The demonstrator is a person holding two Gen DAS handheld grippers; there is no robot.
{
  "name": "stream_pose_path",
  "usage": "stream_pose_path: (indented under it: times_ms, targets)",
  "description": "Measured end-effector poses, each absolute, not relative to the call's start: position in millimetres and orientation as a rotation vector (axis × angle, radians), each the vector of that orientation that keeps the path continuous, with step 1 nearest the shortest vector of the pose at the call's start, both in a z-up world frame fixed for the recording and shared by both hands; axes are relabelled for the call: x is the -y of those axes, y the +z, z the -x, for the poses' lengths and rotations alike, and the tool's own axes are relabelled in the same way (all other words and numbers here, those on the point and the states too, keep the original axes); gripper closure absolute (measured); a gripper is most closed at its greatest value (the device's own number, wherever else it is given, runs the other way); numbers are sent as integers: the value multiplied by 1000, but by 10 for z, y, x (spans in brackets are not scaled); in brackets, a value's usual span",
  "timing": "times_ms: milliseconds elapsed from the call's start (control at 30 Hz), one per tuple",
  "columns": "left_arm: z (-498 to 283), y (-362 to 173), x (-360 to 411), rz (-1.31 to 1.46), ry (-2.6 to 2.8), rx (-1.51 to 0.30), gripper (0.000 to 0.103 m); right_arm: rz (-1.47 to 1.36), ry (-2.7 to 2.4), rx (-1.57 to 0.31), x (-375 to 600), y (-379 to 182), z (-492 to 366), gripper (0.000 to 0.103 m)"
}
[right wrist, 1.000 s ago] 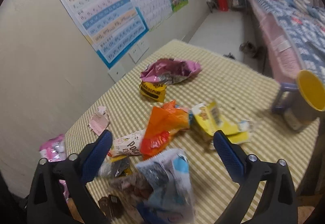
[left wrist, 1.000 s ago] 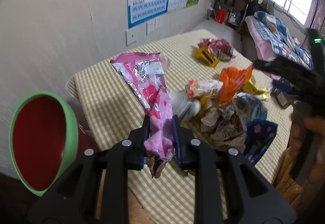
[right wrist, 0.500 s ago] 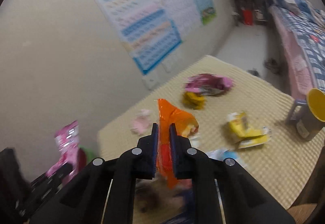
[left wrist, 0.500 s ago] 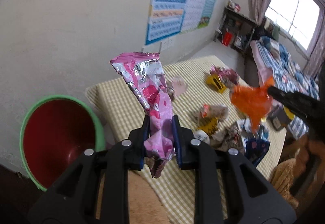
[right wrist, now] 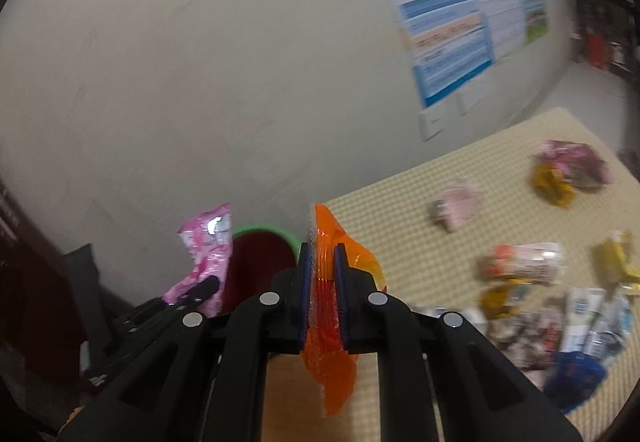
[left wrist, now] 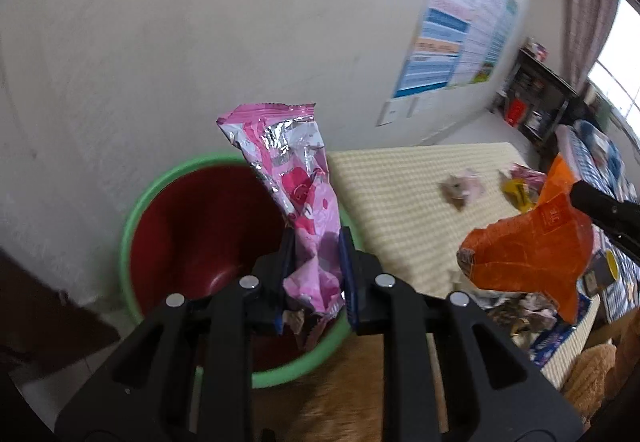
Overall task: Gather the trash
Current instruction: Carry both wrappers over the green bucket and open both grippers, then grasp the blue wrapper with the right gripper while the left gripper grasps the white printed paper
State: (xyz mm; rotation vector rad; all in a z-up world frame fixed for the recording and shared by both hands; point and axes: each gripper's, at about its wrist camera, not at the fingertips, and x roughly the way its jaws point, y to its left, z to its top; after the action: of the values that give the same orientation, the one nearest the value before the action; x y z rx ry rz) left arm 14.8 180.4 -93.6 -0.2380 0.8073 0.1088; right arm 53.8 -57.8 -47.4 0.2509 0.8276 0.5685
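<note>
My left gripper (left wrist: 316,242) is shut on a pink and silver foil wrapper (left wrist: 292,177), held upright over the near rim of a green bin with a red inside (left wrist: 192,226). My right gripper (right wrist: 321,254) is shut on an orange wrapper (right wrist: 332,374) that hangs below its jaws. In the left wrist view the orange wrapper (left wrist: 528,254) hangs at the right over the table, in the black tip of the right gripper. The right wrist view shows the bin (right wrist: 260,258) just behind its jaws, with the pink wrapper (right wrist: 208,250) and the left gripper at its left.
A table with a yellow checked cloth (right wrist: 400,226) holds several more wrappers: pink (right wrist: 456,205), purple and yellow (right wrist: 568,169), and a pile (right wrist: 560,318) at the near right. A plain wall with posters (right wrist: 460,9) stands behind bin and table. A yellow-rimmed cup (left wrist: 608,270) stands at the right.
Right gripper shut on the orange wrapper and lifted it off the table. Both grippers swung left toward the bin, which now sits under the pink wrapper.
</note>
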Motion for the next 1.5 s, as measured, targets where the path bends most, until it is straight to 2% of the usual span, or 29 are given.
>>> stream_pose_path:
  times_ms: [367,433,467,500,533,567,833,1200,1400,1500]
  targets:
    - [-51,-1256,-2251,302,198,-878,82,-199,723,-860,-343,-435,-699,92]
    - [-70,-1284,-2258,309,204,-887,81,-187,741,-857,-475,-421,-722,88]
    - [-75,-1293,-2265,311,214,-890,77,-186,744,-855,-513,-417,-721,83]
    - [-88,-1300,-2270,314,221,-890,62,-184,746,-856,-558,-418,-728,75]
    - [-85,-1298,-2279,321,225,-886,45,-184,739,-853,-584,-413,-728,53]
    - [-83,-1290,-2292,324,227,-877,43,-185,733,-845,-582,-401,-719,43]
    - [-48,-1243,-2309,330,240,-871,43,-136,686,-808,-339,-361,-516,43]
    - [-158,-1145,-1825,296,135,-880,43,5,334,-894,945,-927,-165,43]
    - [-222,-1094,-1350,227,37,-899,43,-134,107,-939,1909,-1009,-128,41]
    - [-232,-1056,-1124,179,-7,-891,43,-220,81,-962,2197,-1036,-24,34]
